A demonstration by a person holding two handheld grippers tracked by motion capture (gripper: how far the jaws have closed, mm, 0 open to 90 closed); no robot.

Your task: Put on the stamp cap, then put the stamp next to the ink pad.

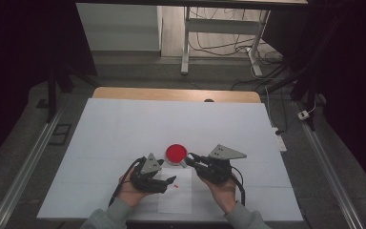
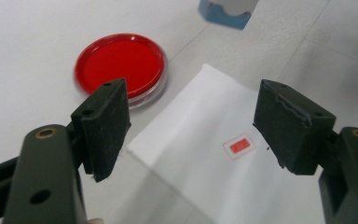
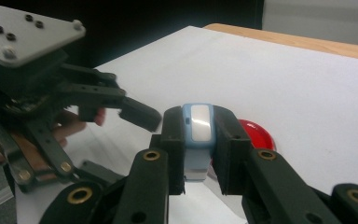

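Stamp (image 3: pixel 198 135) sits clamped between right jaws; left jaws spread over red print (image 2: pixel 239 146).

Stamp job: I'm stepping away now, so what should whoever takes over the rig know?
Left gripper: open, nothing between its jaws, above the white paper sheet.
Right gripper: shut on a small blue-and-white stamp, held beside the red ink pad.
Red ink pad: uncovered, on the table just beyond the sheet.
Done: one small red rectangular stamp mark is on the sheet.
Left: probably re-ink the stamp and print again if more marks are wanted; otherwise set it down. Steadying the sheet with the left gripper may help.
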